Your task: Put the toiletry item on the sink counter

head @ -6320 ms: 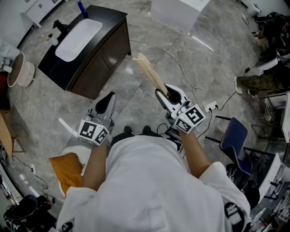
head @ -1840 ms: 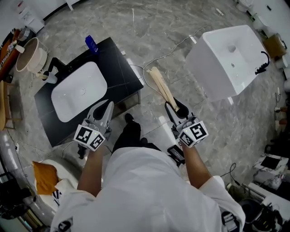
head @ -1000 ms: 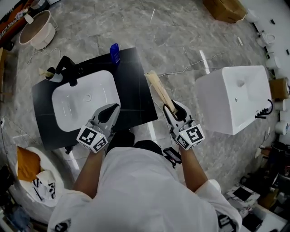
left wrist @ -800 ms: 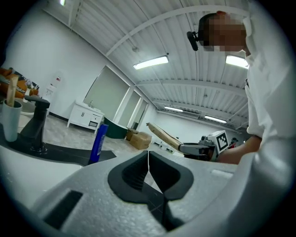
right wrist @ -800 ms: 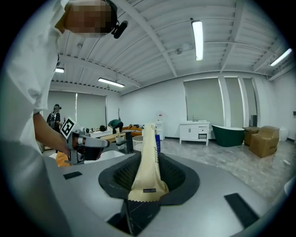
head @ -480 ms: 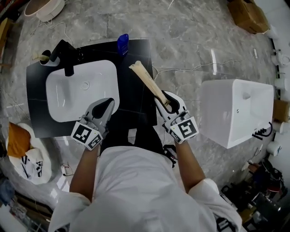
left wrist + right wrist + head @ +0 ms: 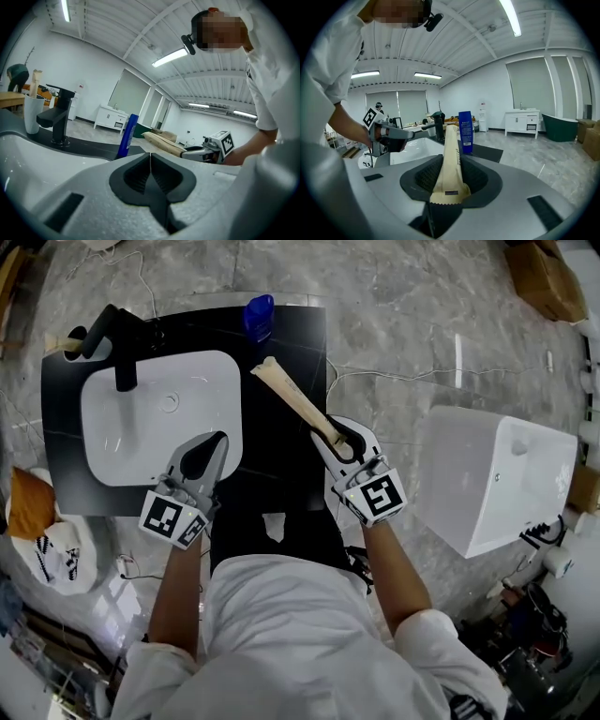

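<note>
Head view: the sink counter (image 7: 281, 474) is black, with a white basin (image 7: 159, 418) sunk in its left part. The right gripper (image 7: 339, 442) sits just right of the basin, above the bare counter, clamped on the crimped tail of a beige tube (image 7: 295, 404). The tube slants away from the jaws toward a blue bottle (image 7: 260, 315) that stands behind the basin's right corner. I can't tell whether its far end touches the counter. The left gripper (image 7: 208, 451) hovers at the basin's near right edge. Both forearms reach forward from the torso, wrists tipped slightly down. Left gripper view: jaws pressed together, nothing between them, and it points across the basin toward the faucet (image 7: 58, 117). Right gripper view: the pads pinch the flat seal and the tube body stands out stiffly ahead. My read is that it is light, semi-soft plastic, fairly slick and not fragile. The flat crimp is the sure place to hold it, since squeezing the round body would dent it. Setting it down right of the basin needs a low, level release.
</note>
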Demonstrator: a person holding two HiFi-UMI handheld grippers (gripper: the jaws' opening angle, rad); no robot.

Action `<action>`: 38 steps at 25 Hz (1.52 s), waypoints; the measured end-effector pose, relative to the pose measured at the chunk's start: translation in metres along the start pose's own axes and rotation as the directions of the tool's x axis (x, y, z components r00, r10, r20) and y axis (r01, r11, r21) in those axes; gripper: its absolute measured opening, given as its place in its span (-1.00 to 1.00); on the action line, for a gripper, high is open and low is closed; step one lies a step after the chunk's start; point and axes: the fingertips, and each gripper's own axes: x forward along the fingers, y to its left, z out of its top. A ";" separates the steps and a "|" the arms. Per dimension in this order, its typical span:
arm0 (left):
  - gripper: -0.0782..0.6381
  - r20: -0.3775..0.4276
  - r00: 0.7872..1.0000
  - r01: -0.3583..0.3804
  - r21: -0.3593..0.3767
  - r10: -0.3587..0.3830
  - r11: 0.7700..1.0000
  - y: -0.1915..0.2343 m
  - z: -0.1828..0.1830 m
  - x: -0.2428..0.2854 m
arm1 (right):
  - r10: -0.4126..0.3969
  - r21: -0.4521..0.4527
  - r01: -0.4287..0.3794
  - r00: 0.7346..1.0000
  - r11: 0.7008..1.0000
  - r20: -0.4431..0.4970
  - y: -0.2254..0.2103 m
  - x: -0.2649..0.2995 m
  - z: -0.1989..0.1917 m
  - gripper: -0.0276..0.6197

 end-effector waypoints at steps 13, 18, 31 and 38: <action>-0.72 -0.005 1.000 -0.017 -0.059 0.016 0.998 0.007 -0.033 0.017 | 0.054 -0.078 -0.064 0.991 0.995 -0.123 0.000 0.040 -0.051 -0.54; -0.72 -0.007 1.000 -0.019 -0.085 0.018 0.996 0.006 -0.045 0.018 | 0.049 -0.105 -0.067 0.986 0.992 -0.161 -0.001 0.045 -0.064 -0.54; -0.72 -0.013 1.000 -0.012 -0.098 0.011 0.995 0.006 -0.054 0.017 | 0.023 -0.182 -0.068 0.972 0.981 -0.236 -0.001 0.052 -0.079 -0.54; -0.72 -0.009 1.000 -0.007 -0.102 0.006 0.995 0.006 -0.054 0.015 | 0.014 -0.196 -0.066 0.967 0.979 -0.255 0.000 0.054 -0.082 -0.54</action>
